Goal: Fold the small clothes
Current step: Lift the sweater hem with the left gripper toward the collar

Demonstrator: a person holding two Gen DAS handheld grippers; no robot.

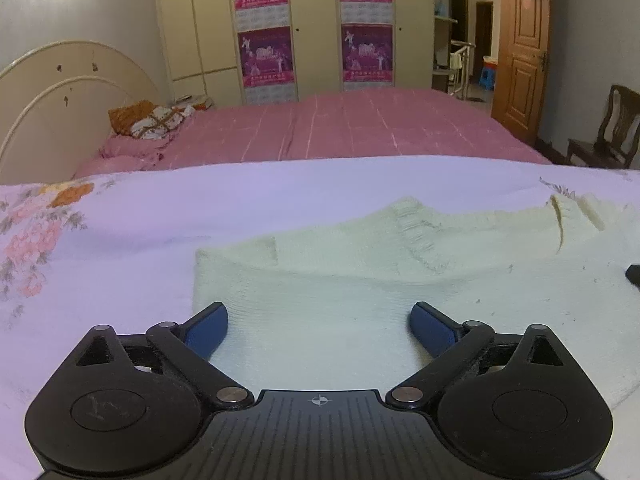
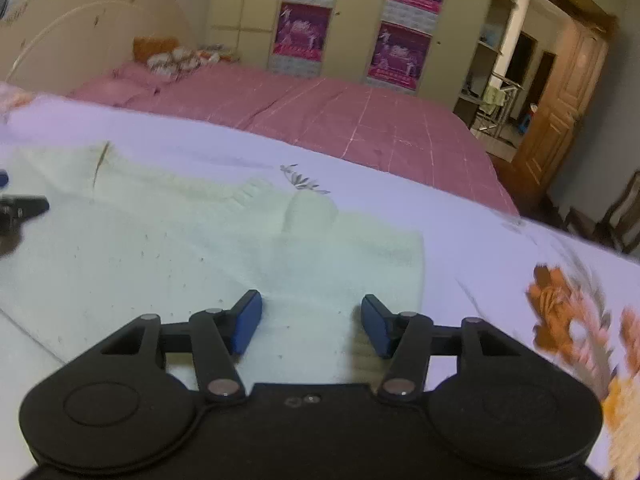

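A small cream knitted sweater [image 1: 360, 280] lies flat on a white floral sheet [image 1: 120, 216], sleeves folded in, ribbed collar at the far side. My left gripper [image 1: 319, 318] is open, its blue pads low over the sweater's near left part. In the right wrist view the sweater [image 2: 180, 232] spreads to the left and centre. My right gripper [image 2: 311, 312] is open over the sweater's near right corner. The tip of the left gripper [image 2: 24, 208] shows at the left edge of the right wrist view.
Behind the sheet lies a pink checked bedspread [image 1: 340, 128] with pillows [image 1: 156, 122] by a cream headboard [image 1: 60, 92]. A wardrobe with purple posters [image 1: 312, 28] stands at the back. A brown door [image 1: 522, 48] and a wooden chair [image 1: 608, 128] are to the right.
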